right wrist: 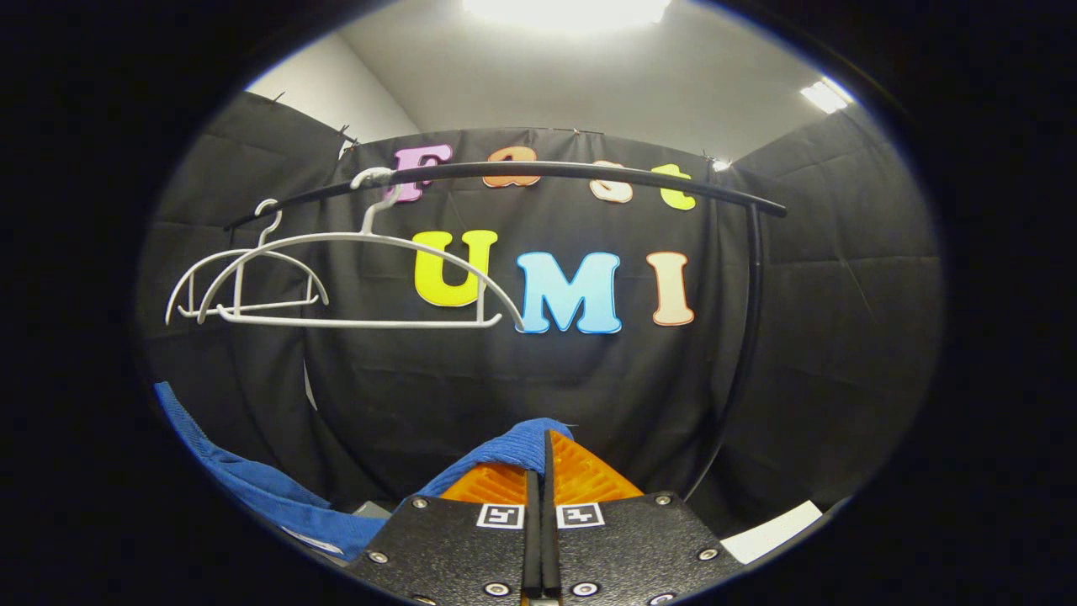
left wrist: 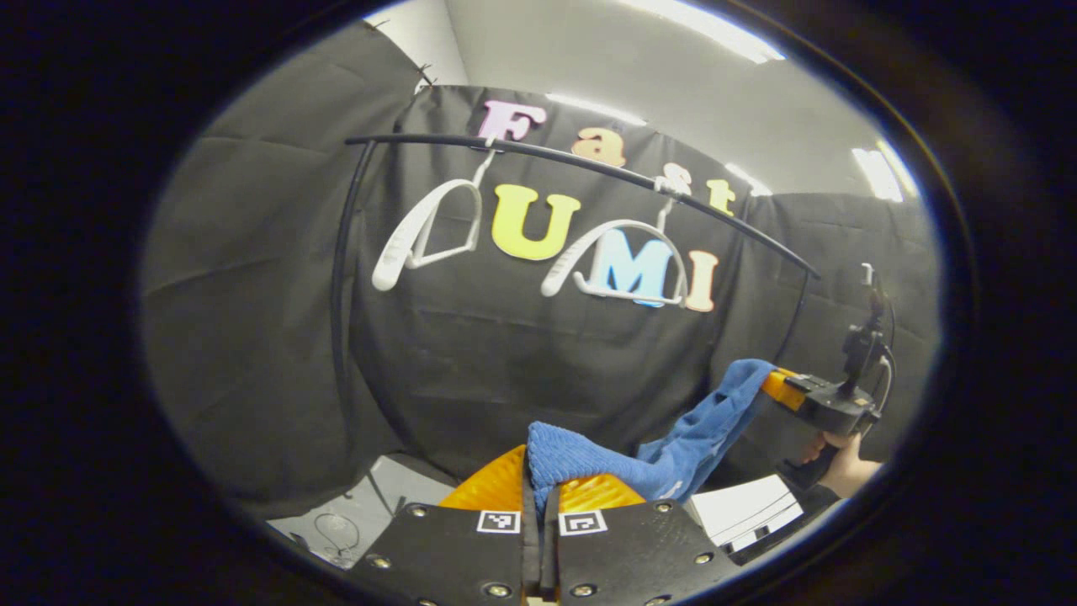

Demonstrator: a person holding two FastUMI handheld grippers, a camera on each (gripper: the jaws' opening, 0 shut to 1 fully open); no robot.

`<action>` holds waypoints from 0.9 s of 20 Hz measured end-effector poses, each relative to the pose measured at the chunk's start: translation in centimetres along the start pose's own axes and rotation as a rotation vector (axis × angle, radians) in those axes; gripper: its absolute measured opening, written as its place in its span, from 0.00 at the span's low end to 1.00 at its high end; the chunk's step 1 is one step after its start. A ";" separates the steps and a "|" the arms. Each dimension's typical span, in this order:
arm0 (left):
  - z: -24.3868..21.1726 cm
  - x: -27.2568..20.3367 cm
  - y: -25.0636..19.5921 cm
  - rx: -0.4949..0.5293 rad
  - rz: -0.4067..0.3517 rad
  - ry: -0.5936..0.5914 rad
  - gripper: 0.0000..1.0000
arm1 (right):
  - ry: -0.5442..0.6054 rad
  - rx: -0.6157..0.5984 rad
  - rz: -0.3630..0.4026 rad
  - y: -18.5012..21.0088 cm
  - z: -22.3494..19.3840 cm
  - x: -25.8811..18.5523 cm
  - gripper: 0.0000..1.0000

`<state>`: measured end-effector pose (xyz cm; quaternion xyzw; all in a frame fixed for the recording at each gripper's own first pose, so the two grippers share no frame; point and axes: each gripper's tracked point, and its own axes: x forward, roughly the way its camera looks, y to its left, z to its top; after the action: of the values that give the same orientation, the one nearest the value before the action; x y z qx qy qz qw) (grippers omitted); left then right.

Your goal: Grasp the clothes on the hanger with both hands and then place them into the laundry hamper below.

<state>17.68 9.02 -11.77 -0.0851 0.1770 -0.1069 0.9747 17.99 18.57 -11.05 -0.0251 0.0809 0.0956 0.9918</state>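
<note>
Both grippers pinch the blue cloth [left wrist: 673, 459], left gripper [left wrist: 538, 492] on one end and right gripper [right wrist: 538, 471] on the other, so it spans between them below the rail [right wrist: 538, 171], clear of the bare hangers [right wrist: 353, 282] for lowering.

Left tongs [left wrist: 541, 492] are closed, fingers together, pinching blue cloth [left wrist: 673, 454]. Right tongs [right wrist: 538, 471] likewise clamp it; a hand [left wrist: 846, 467] grips their handle, held level.
</note>
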 end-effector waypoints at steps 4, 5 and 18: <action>-1.4 -0.6 -1.9 0.007 -0.092 0.027 0.02 | 0.022 -0.003 0.030 3.1 -0.6 -2.6 0.00; -1.7 -0.8 -2.5 0.012 -0.119 0.030 0.02 | 0.029 -0.012 0.036 3.8 -0.8 -3.5 0.00; -10.8 0.7 -3.1 0.089 -0.128 0.140 0.03 | 0.267 -0.014 0.116 9.4 -10.4 -10.3 0.00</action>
<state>13.83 4.48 -21.29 -0.0449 0.2341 -0.1827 0.9538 4.57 25.24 -19.92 -0.0396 0.2126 0.1493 0.9649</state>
